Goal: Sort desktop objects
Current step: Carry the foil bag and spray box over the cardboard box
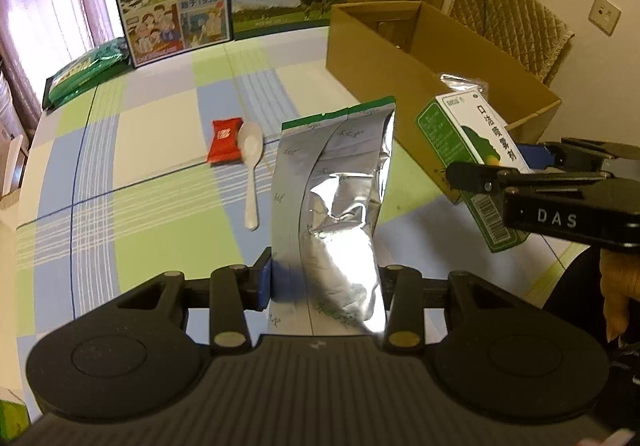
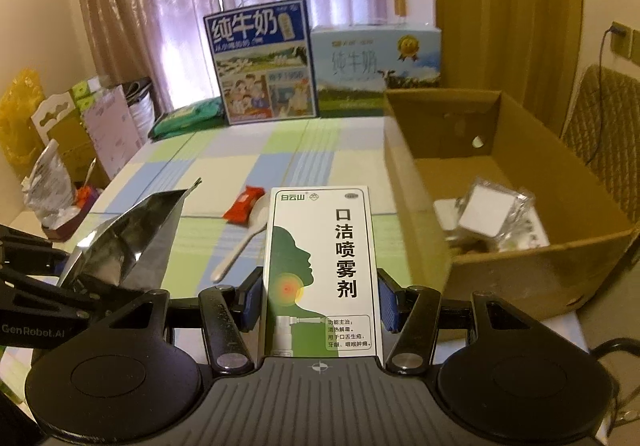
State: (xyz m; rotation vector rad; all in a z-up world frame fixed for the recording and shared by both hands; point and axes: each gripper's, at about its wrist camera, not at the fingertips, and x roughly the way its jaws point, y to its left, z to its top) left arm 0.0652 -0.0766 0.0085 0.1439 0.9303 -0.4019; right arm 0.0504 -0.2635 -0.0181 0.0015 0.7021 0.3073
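Note:
My left gripper (image 1: 326, 280) is shut on a silver foil pouch (image 1: 340, 205) with a green top edge, held upright above the table. The same pouch (image 2: 128, 242) shows at the left of the right wrist view. My right gripper (image 2: 320, 300) is shut on a white and green spray box (image 2: 322, 266), lifted off the table; in the left wrist view that box (image 1: 468, 149) hangs beside the cardboard box (image 1: 400, 81). On the checked tablecloth lie a red candy packet (image 1: 224, 139) and a white plastic spoon (image 1: 251, 165), touching each other.
The open cardboard box (image 2: 540, 274) at the right holds clear-wrapped white items (image 2: 488, 209). Two milk cartons (image 2: 264, 65) stand at the table's far edge, with a green packet (image 1: 86, 69) to their left. A quilted chair back (image 1: 516, 25) stands behind the box.

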